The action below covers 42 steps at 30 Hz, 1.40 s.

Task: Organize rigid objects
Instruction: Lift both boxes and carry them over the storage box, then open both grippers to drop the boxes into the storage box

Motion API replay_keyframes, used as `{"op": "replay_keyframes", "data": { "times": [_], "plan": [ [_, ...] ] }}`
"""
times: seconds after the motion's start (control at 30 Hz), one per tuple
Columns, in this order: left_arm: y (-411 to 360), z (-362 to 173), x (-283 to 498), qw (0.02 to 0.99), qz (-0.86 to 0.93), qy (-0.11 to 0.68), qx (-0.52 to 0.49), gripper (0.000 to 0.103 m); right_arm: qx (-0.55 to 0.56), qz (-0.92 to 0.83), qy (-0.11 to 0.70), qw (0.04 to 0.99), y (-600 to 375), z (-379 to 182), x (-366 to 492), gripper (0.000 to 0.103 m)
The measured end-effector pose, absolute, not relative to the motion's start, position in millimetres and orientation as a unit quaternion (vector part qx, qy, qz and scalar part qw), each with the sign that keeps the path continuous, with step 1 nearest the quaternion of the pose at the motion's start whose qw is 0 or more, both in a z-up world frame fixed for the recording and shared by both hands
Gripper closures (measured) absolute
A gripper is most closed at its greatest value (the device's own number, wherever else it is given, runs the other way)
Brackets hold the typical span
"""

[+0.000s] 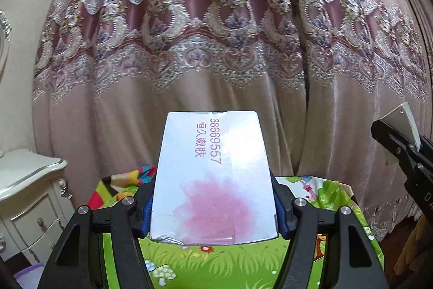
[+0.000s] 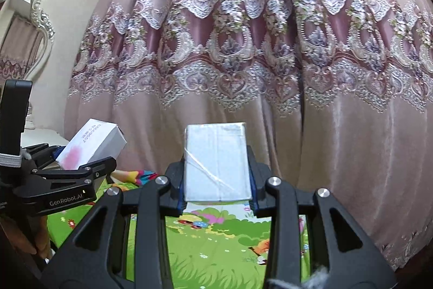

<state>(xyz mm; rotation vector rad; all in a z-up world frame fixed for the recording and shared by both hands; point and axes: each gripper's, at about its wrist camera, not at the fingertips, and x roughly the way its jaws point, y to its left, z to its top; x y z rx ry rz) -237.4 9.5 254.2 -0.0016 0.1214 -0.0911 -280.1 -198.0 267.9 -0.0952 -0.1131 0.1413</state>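
My left gripper (image 1: pixel 213 207) is shut on a wide white box (image 1: pixel 213 175) with a pink blotch and purple print, held up in front of the curtain. In the right wrist view that same box (image 2: pixel 92 144) shows at the left, clamped in the left gripper (image 2: pixel 70 167). My right gripper (image 2: pixel 217 188) is shut on a narrower white box (image 2: pixel 216 161) wrapped in clear film. Its tip and the box's white edge (image 1: pixel 400 123) show at the right edge of the left wrist view. Both boxes hang above the cartoon-print tablecloth (image 2: pixel 216 243).
A pink embroidered curtain (image 1: pixel 216 45) fills the background close ahead. A white ornate nightstand (image 1: pixel 29 191) stands at lower left, and a silver-framed mirror (image 2: pixel 29 12) hangs on the left wall. The green cartoon cloth (image 1: pixel 205 264) covers the table below.
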Motion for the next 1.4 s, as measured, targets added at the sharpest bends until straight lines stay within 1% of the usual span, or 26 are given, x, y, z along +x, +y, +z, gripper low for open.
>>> {"op": "replay_keyframes", "data": {
  "times": [0.23,0.33,0.47,0.6,0.8,0.9,0.97,1.0,1.03,1.07,1.1,1.13,1.2,1.3,1.4],
  "plan": [
    [70,240,-263,0.997,0.025,0.08,-0.007,0.036,-0.067,0.15,-0.035,0.986,-146,263,-279,0.065],
    [106,228,-277,0.992,0.068,0.103,-0.017,0.036,-0.073,0.213,-0.006,0.974,-110,254,-273,0.065],
    [160,196,-301,0.978,0.137,0.152,-0.04,0.036,-0.106,0.322,0.061,0.939,-40,231,-259,0.065],
    [220,152,-321,0.951,0.2,0.217,-0.09,0.036,-0.15,0.412,0.147,0.887,30,196,-245,0.065],
    [305,84,-345,0.893,0.27,0.298,-0.201,0.036,-0.254,0.484,0.276,0.791,136,116,-234,0.065],
    [334,61,-356,0.872,0.265,0.323,-0.254,0.036,-0.296,0.496,0.309,0.755,167,85,-238,0.065],
    [341,60,-359,0.868,0.265,0.33,-0.259,0.036,-0.311,0.502,0.318,0.742,180,72,-244,0.065],
    [343,62,-361,0.869,0.263,0.33,-0.256,0.032,-0.312,0.509,0.329,0.732,186,66,-246,0.064],
    [344,66,-363,0.871,0.267,0.33,-0.246,0.017,-0.307,0.519,0.34,0.722,190,63,-246,0.057],
    [343,72,-363,0.871,0.277,0.332,-0.232,0.01,-0.302,0.528,0.351,0.713,192,61,-246,0.051],
    [340,80,-364,0.872,0.294,0.333,-0.205,0.0,-0.298,0.532,0.353,0.71,195,60,-247,0.038],
    [335,88,-367,0.872,0.318,0.332,-0.169,0.0,-0.293,0.53,0.347,0.716,193,60,-249,0.027],
    [328,101,-366,0.86,0.367,0.338,-0.108,0.0,-0.287,0.523,0.339,0.728,188,62,-250,0.018],
    [324,114,-364,0.843,0.393,0.358,-0.084,0.0,-0.277,0.524,0.347,0.727,178,68,-250,0.012],
    [317,117,-352,0.832,0.364,0.411,-0.078,0.0,-0.296,0.512,0.365,0.719,175,67,-253,0.011]
  ]
}}
